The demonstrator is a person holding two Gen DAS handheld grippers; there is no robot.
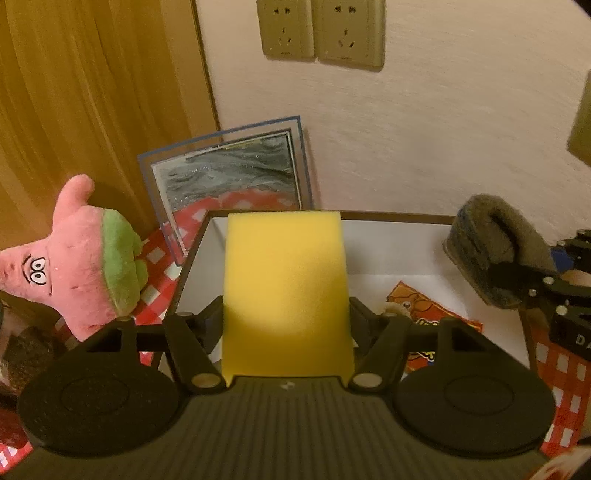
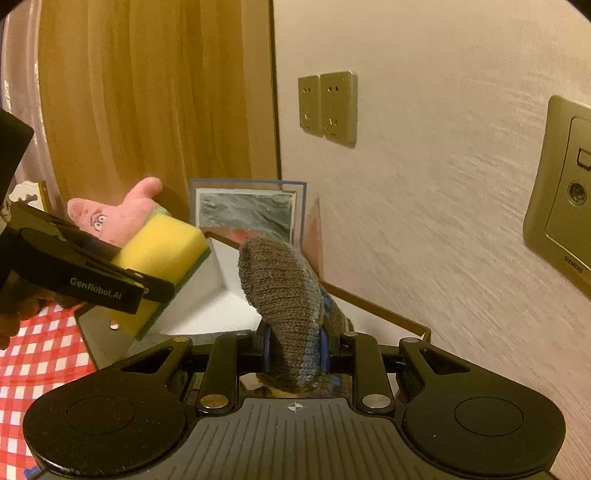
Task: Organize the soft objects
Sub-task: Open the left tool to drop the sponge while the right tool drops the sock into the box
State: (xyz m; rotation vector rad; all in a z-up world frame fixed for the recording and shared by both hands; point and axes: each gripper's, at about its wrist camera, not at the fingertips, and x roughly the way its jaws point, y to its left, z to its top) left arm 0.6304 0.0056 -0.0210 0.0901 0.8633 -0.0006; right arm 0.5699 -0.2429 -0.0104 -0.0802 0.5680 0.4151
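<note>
My left gripper (image 1: 286,325) is shut on a yellow sponge (image 1: 286,288) and holds it over the near left part of a white box (image 1: 388,251). The sponge (image 2: 162,254), green-backed, also shows in the right wrist view, with the left gripper (image 2: 162,288) clamped on it above the box's left wall (image 2: 207,280). My right gripper (image 2: 295,350) is shut on a grey knitted sock (image 2: 284,291) with blue stripes, held above the box. The sock (image 1: 487,243) and right gripper (image 1: 532,280) appear at the right in the left wrist view. A pink star plush (image 1: 77,258) stands left of the box.
A picture frame (image 1: 229,184) leans against the wall behind the box. An orange packet (image 1: 432,314) lies inside the box. The table has a red checked cloth (image 2: 37,350). Wall sockets (image 1: 321,29) sit above; a wooden panel (image 1: 92,92) is at left.
</note>
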